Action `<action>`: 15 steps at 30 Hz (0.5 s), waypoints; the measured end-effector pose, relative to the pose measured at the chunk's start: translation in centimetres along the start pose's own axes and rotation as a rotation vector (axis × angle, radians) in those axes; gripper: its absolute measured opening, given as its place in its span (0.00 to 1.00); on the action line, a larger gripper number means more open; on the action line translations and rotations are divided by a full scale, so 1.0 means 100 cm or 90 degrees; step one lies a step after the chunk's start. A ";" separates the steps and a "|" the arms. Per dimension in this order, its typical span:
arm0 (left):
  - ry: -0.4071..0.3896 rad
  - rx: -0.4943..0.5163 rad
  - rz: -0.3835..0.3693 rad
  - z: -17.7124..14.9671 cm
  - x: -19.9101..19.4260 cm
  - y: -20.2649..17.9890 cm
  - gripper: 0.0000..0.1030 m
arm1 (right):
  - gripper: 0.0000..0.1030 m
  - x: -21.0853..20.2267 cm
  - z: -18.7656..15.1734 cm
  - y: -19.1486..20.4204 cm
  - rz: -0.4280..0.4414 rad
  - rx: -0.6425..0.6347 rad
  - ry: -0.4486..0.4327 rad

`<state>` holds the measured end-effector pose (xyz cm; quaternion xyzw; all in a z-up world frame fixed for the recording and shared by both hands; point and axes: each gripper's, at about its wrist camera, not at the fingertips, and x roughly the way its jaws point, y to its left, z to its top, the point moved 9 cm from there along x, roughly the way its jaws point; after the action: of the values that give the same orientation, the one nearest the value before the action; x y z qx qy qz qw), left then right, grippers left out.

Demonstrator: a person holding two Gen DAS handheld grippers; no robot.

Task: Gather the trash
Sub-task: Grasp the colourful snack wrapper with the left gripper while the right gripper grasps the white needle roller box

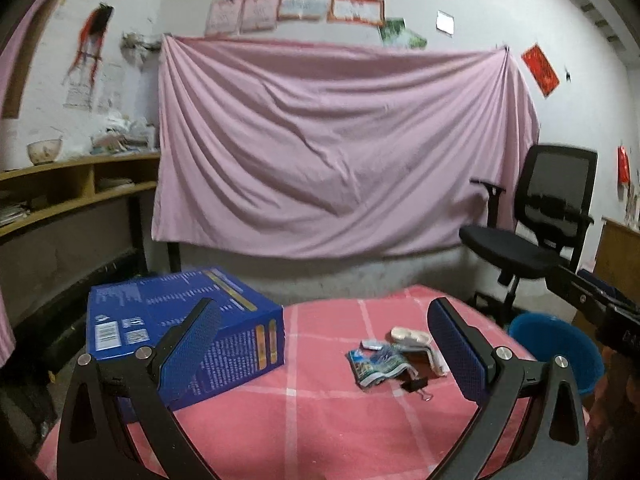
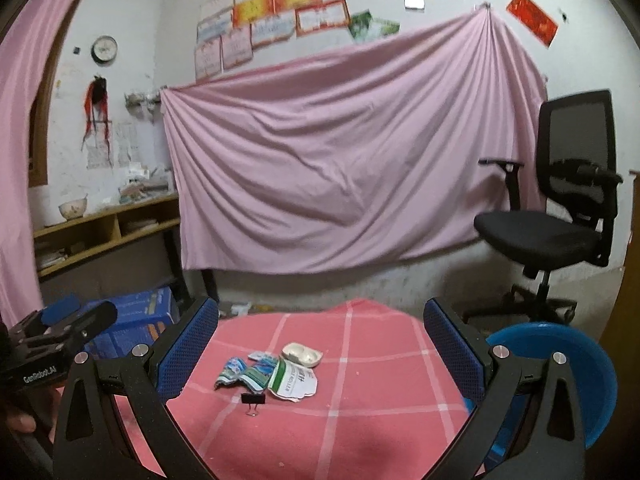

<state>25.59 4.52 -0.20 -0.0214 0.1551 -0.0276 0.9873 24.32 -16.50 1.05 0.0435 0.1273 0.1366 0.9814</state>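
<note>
Trash lies in a small pile on the pink checked tablecloth (image 2: 360, 432): a crumpled blue-green wrapper (image 2: 244, 372), a white-green wrapper (image 2: 294, 382), a white shell-like piece (image 2: 302, 354) and a black binder clip (image 2: 253, 400). The pile also shows in the left wrist view (image 1: 384, 362). My right gripper (image 2: 320, 344) is open and empty, hovering before the pile. My left gripper (image 1: 324, 344) is open and empty, left of the pile. A blue plastic basin (image 2: 576, 364) sits at the table's right edge.
A blue cardboard box (image 1: 176, 320) stands on the table's left side. A black office chair (image 2: 560, 220) stands at the right. A pink sheet (image 2: 340, 160) hangs on the back wall. Wooden shelves (image 1: 60, 192) stand at the left.
</note>
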 end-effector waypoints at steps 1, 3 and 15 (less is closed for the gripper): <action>0.013 0.004 -0.001 -0.002 0.007 -0.001 0.98 | 1.00 0.006 -0.001 -0.001 0.001 0.001 0.012; 0.037 0.005 -0.011 -0.005 0.019 -0.002 0.98 | 0.98 0.017 -0.006 -0.002 0.005 0.004 0.036; 0.178 -0.023 -0.068 -0.039 0.064 -0.009 0.65 | 0.74 0.071 -0.058 0.007 0.045 0.014 0.234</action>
<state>30.40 3.08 -5.85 -0.0433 0.2904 -0.0797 0.9526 29.25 -13.51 -6.20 0.0333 0.3042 0.1751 0.9358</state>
